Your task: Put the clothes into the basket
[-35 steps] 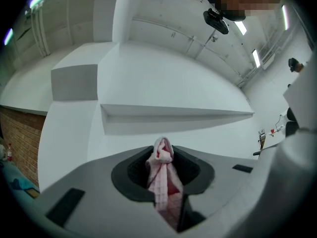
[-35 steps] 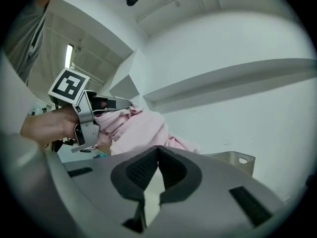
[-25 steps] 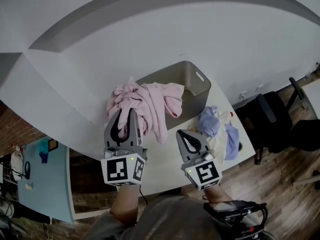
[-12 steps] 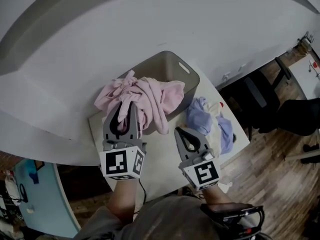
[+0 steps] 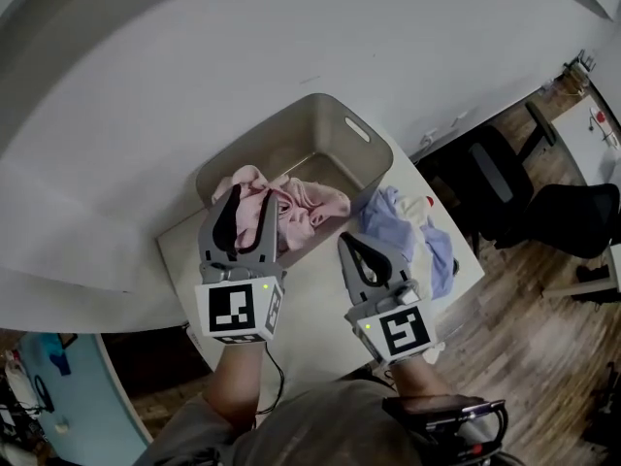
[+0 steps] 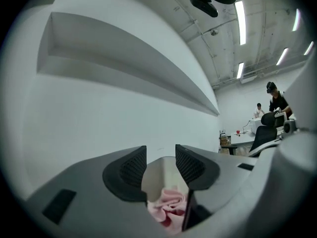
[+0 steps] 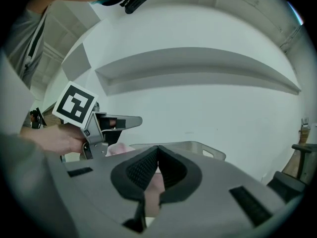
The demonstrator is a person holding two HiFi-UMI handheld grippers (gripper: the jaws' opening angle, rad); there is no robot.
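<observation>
A grey-beige basket (image 5: pixel 325 107) stands at the far side of the white table (image 5: pixel 310 309). A pink garment (image 5: pixel 303 207) lies crumpled in its near half, partly over the near rim. My left gripper (image 5: pixel 250 200) hovers at that rim above the pink cloth. Its jaws have just been opening and stand apart; in the left gripper view (image 6: pixel 161 155) the pink garment (image 6: pixel 168 209) lies below the pads, not pinched. My right gripper (image 5: pixel 351 244) is shut and empty over the table, just left of a heap of lavender and cream clothes (image 5: pixel 412 229).
A white wall rises right behind the basket. Black office chairs (image 5: pixel 543 212) stand on the wooden floor to the right of the table. People work at desks far off (image 6: pixel 275 100). My left gripper (image 7: pixel 124 122) shows in the right gripper view.
The pink garment, held up by my left gripper earlier, now lies down in the basket with the left jaws apart. Both grippers have moved toward the basket.
</observation>
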